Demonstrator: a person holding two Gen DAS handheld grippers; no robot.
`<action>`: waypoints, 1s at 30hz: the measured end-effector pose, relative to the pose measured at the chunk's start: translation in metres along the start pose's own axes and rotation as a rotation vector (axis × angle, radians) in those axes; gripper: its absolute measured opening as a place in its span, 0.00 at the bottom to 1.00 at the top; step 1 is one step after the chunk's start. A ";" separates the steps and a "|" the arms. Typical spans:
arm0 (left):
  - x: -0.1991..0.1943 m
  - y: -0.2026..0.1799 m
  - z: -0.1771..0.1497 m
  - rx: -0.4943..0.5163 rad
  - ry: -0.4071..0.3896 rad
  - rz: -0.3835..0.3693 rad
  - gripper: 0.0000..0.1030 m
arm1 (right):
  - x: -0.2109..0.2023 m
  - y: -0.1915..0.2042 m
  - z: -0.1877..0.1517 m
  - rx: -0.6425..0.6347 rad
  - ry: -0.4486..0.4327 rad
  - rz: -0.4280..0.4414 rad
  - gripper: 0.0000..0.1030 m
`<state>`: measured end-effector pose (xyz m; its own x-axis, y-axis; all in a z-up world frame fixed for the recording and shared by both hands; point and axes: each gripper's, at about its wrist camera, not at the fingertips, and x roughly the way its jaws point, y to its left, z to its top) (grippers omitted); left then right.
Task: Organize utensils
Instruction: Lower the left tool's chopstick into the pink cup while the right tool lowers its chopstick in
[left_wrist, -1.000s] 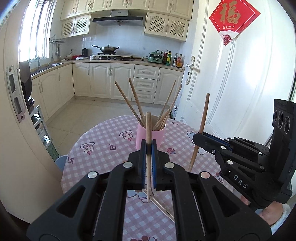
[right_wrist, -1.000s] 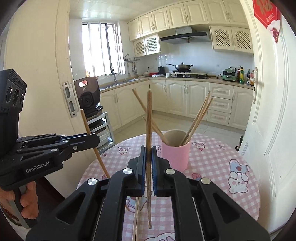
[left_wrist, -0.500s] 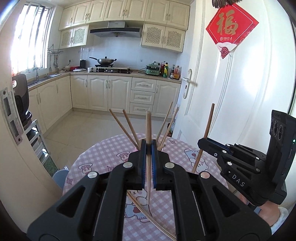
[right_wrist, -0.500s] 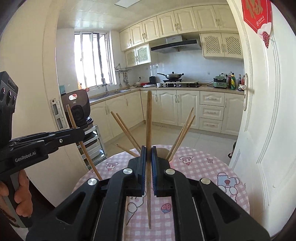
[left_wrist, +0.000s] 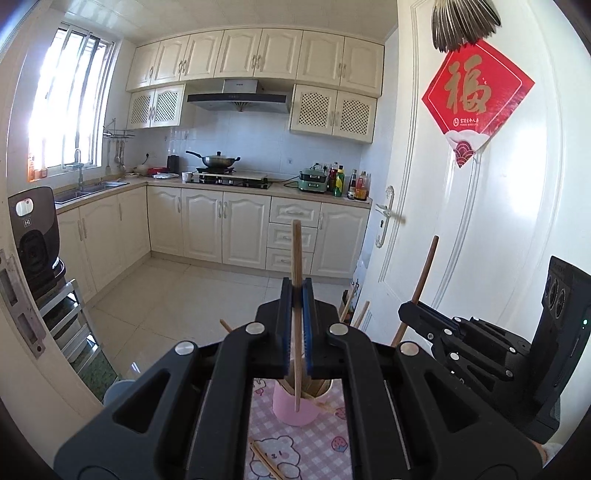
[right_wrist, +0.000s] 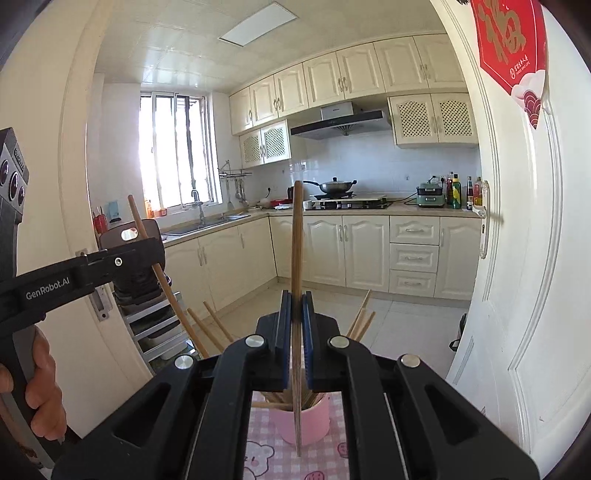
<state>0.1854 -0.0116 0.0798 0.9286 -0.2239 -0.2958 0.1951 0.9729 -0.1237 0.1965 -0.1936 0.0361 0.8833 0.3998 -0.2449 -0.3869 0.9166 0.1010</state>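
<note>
My left gripper (left_wrist: 296, 291) is shut on a wooden chopstick (left_wrist: 296, 258) held upright, its tip hanging over the pink cup (left_wrist: 295, 410). My right gripper (right_wrist: 296, 295) is shut on another upright chopstick (right_wrist: 296, 236) above the same pink cup (right_wrist: 308, 421). The cup holds several chopsticks that lean outward. In the left wrist view the right gripper (left_wrist: 406, 312) shows at the right with its chopstick (left_wrist: 424, 273). In the right wrist view the left gripper (right_wrist: 155, 254) shows at the left with its chopstick (right_wrist: 155, 273).
The cup stands on a round table with a pink checked cloth (left_wrist: 314, 446). A loose chopstick (left_wrist: 266, 461) lies on the cloth near me. A white door (left_wrist: 480, 221) is close on the right, a door frame (right_wrist: 77, 184) on the left. Kitchen cabinets (left_wrist: 221, 229) stand behind.
Both grippers have risen and tilted up with their chopsticks. The cup and table have dropped low in both views, and the chopstick tips now hang over the cup.
</note>
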 end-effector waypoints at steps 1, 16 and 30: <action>0.002 0.002 0.003 -0.011 -0.013 -0.001 0.05 | 0.002 0.000 0.002 -0.001 -0.014 -0.003 0.04; 0.046 0.007 -0.010 -0.075 -0.038 -0.022 0.05 | 0.026 -0.006 0.013 -0.001 -0.096 -0.016 0.04; 0.071 0.012 -0.041 -0.058 0.061 -0.009 0.05 | 0.038 0.000 -0.003 -0.030 -0.037 0.011 0.04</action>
<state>0.2405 -0.0184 0.0188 0.9055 -0.2377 -0.3514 0.1834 0.9662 -0.1810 0.2296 -0.1782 0.0240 0.8878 0.4105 -0.2080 -0.4041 0.9117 0.0746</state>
